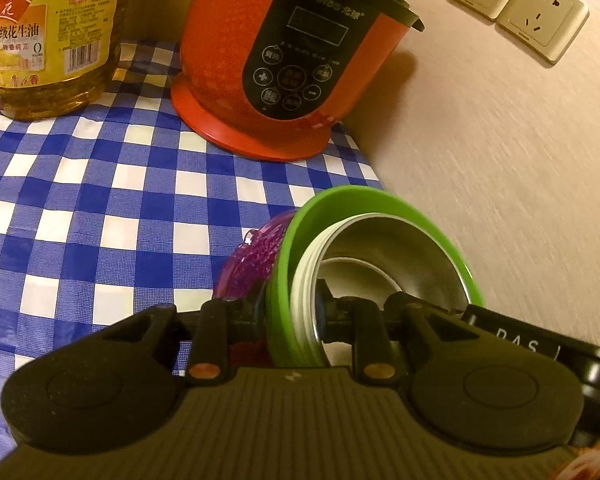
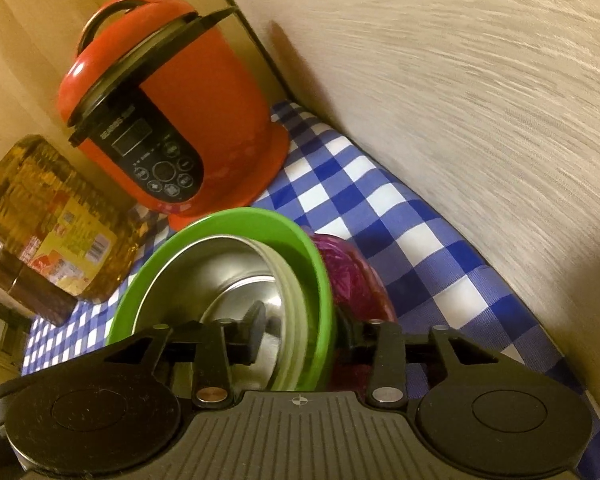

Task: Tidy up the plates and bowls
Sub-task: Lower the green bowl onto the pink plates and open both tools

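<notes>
A stack of nested dishes is held tilted above the blue checked tablecloth [image 1: 100,184]: a green bowl [image 1: 336,200] holds a white-rimmed steel bowl [image 1: 400,248], with a purple glass plate [image 1: 256,252] under them. My left gripper [image 1: 292,316] is shut on the stack's rim, one finger inside the steel bowl, one outside by the purple plate. My right gripper [image 2: 300,340] is shut on the opposite rim of the green bowl [image 2: 228,220]. The steel bowl [image 2: 228,272] and the purple plate [image 2: 352,276] also show there.
A red electric pressure cooker [image 1: 284,60] stands at the back near the wall corner. A large bottle of cooking oil [image 1: 48,36] stands to its left. A pale wall [image 1: 500,180] with two sockets [image 1: 520,8] runs along the table's right edge.
</notes>
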`<state>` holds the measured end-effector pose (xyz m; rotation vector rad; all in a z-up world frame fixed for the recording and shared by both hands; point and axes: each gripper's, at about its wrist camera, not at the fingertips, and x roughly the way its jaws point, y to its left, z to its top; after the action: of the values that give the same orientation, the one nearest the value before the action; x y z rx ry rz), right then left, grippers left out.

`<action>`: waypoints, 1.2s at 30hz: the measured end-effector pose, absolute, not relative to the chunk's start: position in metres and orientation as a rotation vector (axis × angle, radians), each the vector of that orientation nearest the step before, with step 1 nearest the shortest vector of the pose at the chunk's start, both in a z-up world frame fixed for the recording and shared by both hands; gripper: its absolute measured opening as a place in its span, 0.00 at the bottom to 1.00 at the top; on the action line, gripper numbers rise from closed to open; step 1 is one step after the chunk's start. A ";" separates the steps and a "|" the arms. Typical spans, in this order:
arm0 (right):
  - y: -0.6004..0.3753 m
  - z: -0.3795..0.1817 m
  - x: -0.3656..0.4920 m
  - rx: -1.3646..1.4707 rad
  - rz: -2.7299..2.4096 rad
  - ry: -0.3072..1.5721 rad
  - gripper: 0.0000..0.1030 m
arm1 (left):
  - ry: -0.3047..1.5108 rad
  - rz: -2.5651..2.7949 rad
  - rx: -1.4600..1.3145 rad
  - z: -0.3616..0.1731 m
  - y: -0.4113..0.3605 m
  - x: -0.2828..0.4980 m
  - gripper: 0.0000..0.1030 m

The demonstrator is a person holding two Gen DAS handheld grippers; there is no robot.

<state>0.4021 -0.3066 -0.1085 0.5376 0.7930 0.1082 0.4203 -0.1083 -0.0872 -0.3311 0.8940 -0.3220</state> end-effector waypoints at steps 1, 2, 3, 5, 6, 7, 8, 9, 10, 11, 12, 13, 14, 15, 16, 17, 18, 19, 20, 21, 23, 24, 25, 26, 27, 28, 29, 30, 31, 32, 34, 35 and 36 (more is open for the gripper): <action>-0.305 -0.107 0.401 0.521 0.110 0.784 0.44 | 0.889 -0.322 -0.327 -0.086 -0.108 0.420 0.20; -0.303 -0.105 0.400 0.506 0.111 0.772 0.48 | 0.883 -0.321 -0.325 -0.085 -0.108 0.419 0.20; -0.302 -0.103 0.399 0.493 0.111 0.758 0.49 | 0.877 -0.320 -0.325 -0.084 -0.108 0.418 0.21; -0.302 -0.099 0.396 0.480 0.111 0.729 0.53 | 0.866 -0.317 -0.328 -0.080 -0.107 0.417 0.24; -0.303 -0.098 0.394 0.483 0.108 0.719 0.53 | 0.861 -0.317 -0.330 -0.079 -0.106 0.416 0.25; -0.304 -0.098 0.393 0.490 0.107 0.713 0.54 | 0.857 -0.317 -0.331 -0.077 -0.105 0.415 0.28; -0.305 -0.097 0.392 0.499 0.107 0.707 0.54 | 0.855 -0.316 -0.330 -0.076 -0.105 0.414 0.29; -0.307 -0.097 0.391 0.508 0.107 0.703 0.55 | 0.855 -0.316 -0.327 -0.075 -0.105 0.414 0.29; -0.307 -0.097 0.390 0.512 0.108 0.700 0.55 | 0.856 -0.317 -0.325 -0.075 -0.106 0.414 0.29; -0.308 -0.096 0.389 0.514 0.110 0.697 0.55 | 0.856 -0.318 -0.325 -0.074 -0.106 0.413 0.29; -0.308 -0.096 0.389 0.514 0.111 0.694 0.55 | 0.855 -0.318 -0.327 -0.074 -0.105 0.412 0.29; -0.308 -0.095 0.388 0.513 0.112 0.690 0.55 | 0.854 -0.317 -0.328 -0.074 -0.105 0.412 0.30; -0.308 -0.094 0.387 0.515 0.113 0.684 0.55 | 0.852 -0.317 -0.326 -0.073 -0.105 0.411 0.30; -0.308 -0.093 0.386 0.515 0.114 0.679 0.55 | 0.849 -0.317 -0.325 -0.072 -0.105 0.410 0.31; -0.308 -0.092 0.384 0.515 0.115 0.677 0.55 | 0.845 -0.317 -0.326 -0.071 -0.105 0.409 0.32; -0.308 -0.091 0.383 0.515 0.119 0.674 0.55 | 0.838 -0.317 -0.327 -0.070 -0.103 0.408 0.34; -0.308 -0.090 0.382 0.515 0.126 0.670 0.55 | 0.834 -0.314 -0.326 -0.069 -0.102 0.408 0.35; -0.308 -0.089 0.381 0.514 0.129 0.664 0.55 | 0.830 -0.310 -0.326 -0.068 -0.101 0.407 0.36; -0.308 -0.088 0.379 0.511 0.127 0.656 0.55 | 0.824 -0.307 -0.327 -0.067 -0.099 0.406 0.36; -0.308 -0.086 0.378 0.508 0.124 0.650 0.55 | 0.816 -0.303 -0.329 -0.065 -0.097 0.404 0.37; -0.309 -0.083 0.373 0.509 0.115 0.630 0.55 | 0.801 -0.289 -0.341 -0.061 -0.091 0.401 0.38; -0.309 -0.082 0.372 0.511 0.111 0.621 0.55 | 0.797 -0.285 -0.347 -0.059 -0.089 0.400 0.38; -0.310 -0.080 0.369 0.512 0.108 0.611 0.55 | 0.790 -0.285 -0.352 -0.057 -0.087 0.399 0.39; -0.310 -0.079 0.368 0.513 0.109 0.602 0.55 | 0.779 -0.288 -0.357 -0.053 -0.084 0.396 0.40; -0.311 -0.077 0.364 0.513 0.109 0.592 0.55 | 0.769 -0.288 -0.361 -0.050 -0.082 0.393 0.41; -0.310 -0.076 0.361 0.512 0.108 0.586 0.55 | 0.760 -0.286 -0.365 -0.047 -0.080 0.389 0.45; -0.310 -0.074 0.357 0.508 0.105 0.579 0.55 | 0.753 -0.282 -0.367 -0.045 -0.079 0.386 0.51; -0.310 -0.072 0.353 0.504 0.104 0.573 0.55 | 0.743 -0.279 -0.366 -0.042 -0.078 0.382 0.53; -0.309 -0.070 0.350 0.500 0.105 0.569 0.55 | 0.732 -0.277 -0.362 -0.039 -0.077 0.377 0.55; -0.308 -0.068 0.346 0.494 0.106 0.564 0.55 | 0.724 -0.272 -0.354 -0.037 -0.076 0.372 0.58; -0.305 -0.063 0.337 0.468 0.107 0.558 0.55 | 0.714 -0.262 -0.343 -0.033 -0.073 0.361 0.63; -0.304 -0.061 0.332 0.456 0.105 0.559 0.55 | 0.714 -0.257 -0.342 -0.032 -0.071 0.355 0.64; -0.303 -0.059 0.328 0.444 0.105 0.563 0.55 | 0.717 -0.254 -0.340 -0.031 -0.070 0.348 0.64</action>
<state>0.3276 -0.3027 -0.0595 0.4439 0.5628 0.1052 0.3482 -0.0699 -0.0314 -0.3404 0.7168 -0.2536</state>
